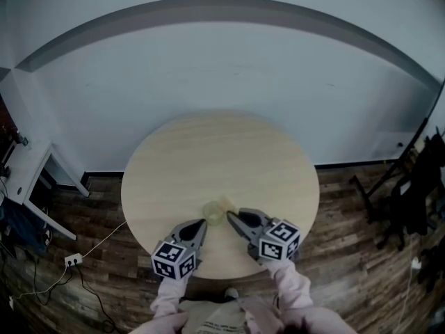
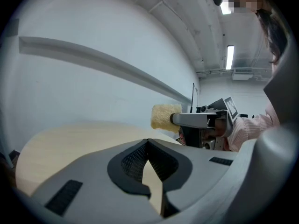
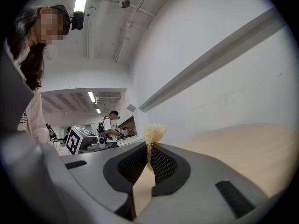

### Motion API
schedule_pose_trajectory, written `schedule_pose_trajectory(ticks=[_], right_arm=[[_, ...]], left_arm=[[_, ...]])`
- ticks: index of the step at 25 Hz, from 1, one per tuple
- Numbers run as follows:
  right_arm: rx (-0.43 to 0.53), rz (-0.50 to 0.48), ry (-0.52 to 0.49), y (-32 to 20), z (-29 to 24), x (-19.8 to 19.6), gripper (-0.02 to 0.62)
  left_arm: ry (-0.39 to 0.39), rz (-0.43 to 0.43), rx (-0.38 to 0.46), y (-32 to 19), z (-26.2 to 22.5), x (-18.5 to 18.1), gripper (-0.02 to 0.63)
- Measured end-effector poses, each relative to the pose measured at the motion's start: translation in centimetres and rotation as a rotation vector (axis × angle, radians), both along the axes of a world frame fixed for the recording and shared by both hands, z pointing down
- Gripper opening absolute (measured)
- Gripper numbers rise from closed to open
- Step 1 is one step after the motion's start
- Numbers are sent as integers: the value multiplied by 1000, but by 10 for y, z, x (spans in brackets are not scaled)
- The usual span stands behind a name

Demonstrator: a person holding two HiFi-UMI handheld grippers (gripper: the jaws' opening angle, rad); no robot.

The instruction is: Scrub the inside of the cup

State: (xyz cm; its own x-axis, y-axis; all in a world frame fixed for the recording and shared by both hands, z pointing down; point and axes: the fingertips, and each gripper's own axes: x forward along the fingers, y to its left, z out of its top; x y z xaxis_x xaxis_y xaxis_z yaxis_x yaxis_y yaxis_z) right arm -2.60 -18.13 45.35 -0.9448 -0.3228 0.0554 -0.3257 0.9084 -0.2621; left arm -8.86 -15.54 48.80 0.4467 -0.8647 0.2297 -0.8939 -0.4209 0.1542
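Resting on a dark plank floor (image 1: pixel 348 256) by a pale wall (image 1: pixel 208 68), the round table (image 1: pixel 208 152) bears a cup (image 1: pixel 213 213); left gripper (image 1: pixel 204 223) pressed together, empty; right gripper (image 1: pixel 231 216) pinching a sponge (image 3: pixel 154 131).

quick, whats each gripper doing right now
Left gripper: closed, nothing between its jaws.
Right gripper: closed on the yellow sponge.

Round wooden table (image 1: pixel 208 158), plank floor (image 1: pixel 341 256), white power strip (image 1: pixel 73 259)
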Motion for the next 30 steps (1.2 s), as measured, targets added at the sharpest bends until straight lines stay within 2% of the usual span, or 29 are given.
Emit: schedule_pose_trajectory(ticks=[9, 18, 27, 30], right_arm=[[-1, -58, 69, -20, 20, -3, 26], [21, -112, 193, -34, 40, -19, 26], [50, -139, 305, -48, 58, -40, 26], [71, -154, 344, -52, 65, -43, 26]], left_arm=[[-14, -50, -4, -18, 17, 0, 3], [-26, -37, -68, -31, 46, 0, 126], [-41, 20, -119, -48, 74, -9, 220], [-64, 51, -137, -54, 86, -6, 272]])
